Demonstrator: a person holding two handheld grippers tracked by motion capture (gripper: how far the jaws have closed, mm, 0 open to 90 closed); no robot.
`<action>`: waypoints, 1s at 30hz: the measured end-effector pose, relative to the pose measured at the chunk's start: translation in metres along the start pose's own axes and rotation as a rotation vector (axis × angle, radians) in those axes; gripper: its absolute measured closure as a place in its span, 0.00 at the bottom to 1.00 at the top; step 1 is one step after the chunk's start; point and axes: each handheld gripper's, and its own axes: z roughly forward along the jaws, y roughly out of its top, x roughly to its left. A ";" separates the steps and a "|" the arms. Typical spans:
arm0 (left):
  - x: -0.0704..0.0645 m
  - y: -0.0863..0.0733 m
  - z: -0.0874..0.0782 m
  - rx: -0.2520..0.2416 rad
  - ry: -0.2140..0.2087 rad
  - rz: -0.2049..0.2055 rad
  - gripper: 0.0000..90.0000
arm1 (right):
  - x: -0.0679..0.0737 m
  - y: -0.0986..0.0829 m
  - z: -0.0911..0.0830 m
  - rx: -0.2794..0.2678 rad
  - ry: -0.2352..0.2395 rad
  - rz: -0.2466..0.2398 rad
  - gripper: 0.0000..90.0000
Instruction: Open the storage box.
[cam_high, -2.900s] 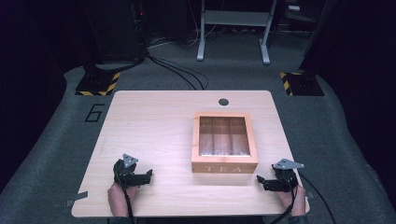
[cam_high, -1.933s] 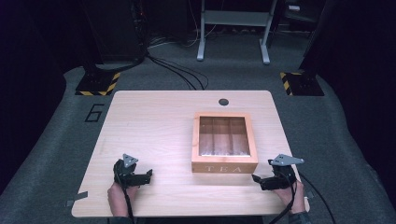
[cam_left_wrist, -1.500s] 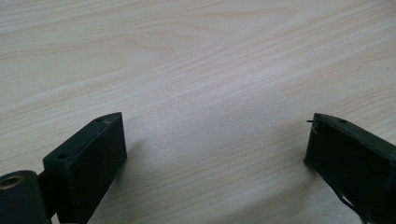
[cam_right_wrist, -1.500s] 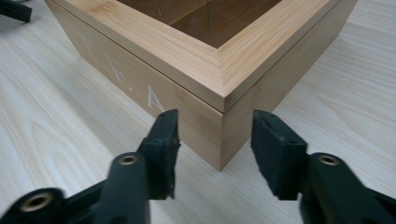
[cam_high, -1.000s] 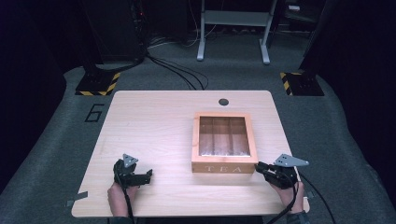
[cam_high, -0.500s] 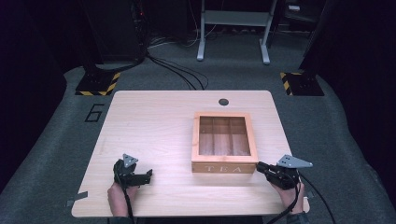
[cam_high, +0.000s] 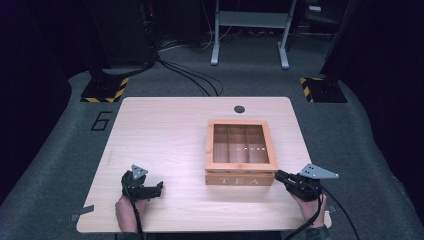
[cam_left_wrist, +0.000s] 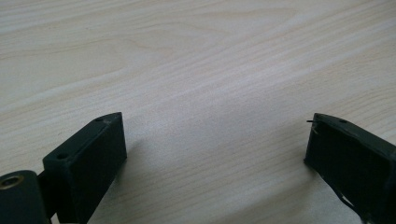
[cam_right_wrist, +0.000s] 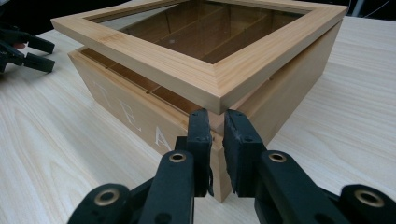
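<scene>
Jaws of the right gripper (cam_right_wrist: 215, 122) stand nearly together, a thin slit between them, with their tips pushed under the front right corner of the lid (cam_right_wrist: 205, 77) of the wooden tea box (cam_right_wrist: 140, 121); they press up against the lid's underside rather than pinch it, and nothing sits between them. Compared with the frame about three seconds ago, this gripper (cam_high: 283, 177) has moved in from a spot clear of the box to its near right corner, and the lid, which lay flat then, is now lifted a little at the front, leaving a gap through which the tops of the inner dividers show.

The left gripper (cam_left_wrist: 215, 140) has not shifted over that time: its jaws are spread wide over bare table (cam_left_wrist: 196, 60), holding nothing, and in the high view it (cam_high: 152, 189) rests near the front left part of the tabletop, well apart from the box.

The tea box (cam_high: 241, 150) stands right of centre on the light wooden table (cam_high: 165, 130). It is pale bamboo-coloured wood, with "TEA" lettered in white on its front wall and a lid framed in wood around a clear pane, through which empty compartments show. A small dark round grommet (cam_high: 239, 108) sits in the tabletop beyond the box.
</scene>
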 end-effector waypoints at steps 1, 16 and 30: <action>0.000 0.000 0.000 0.000 0.000 0.000 0.05 | 0.000 0.000 0.000 0.000 0.000 0.000 0.89; 0.000 0.000 0.000 0.000 0.000 0.000 0.05 | -0.002 0.014 0.005 -0.034 0.001 -0.008 0.90; 0.000 0.000 0.000 0.000 0.000 0.000 0.05 | -0.006 0.034 0.010 -0.052 0.010 -0.026 0.90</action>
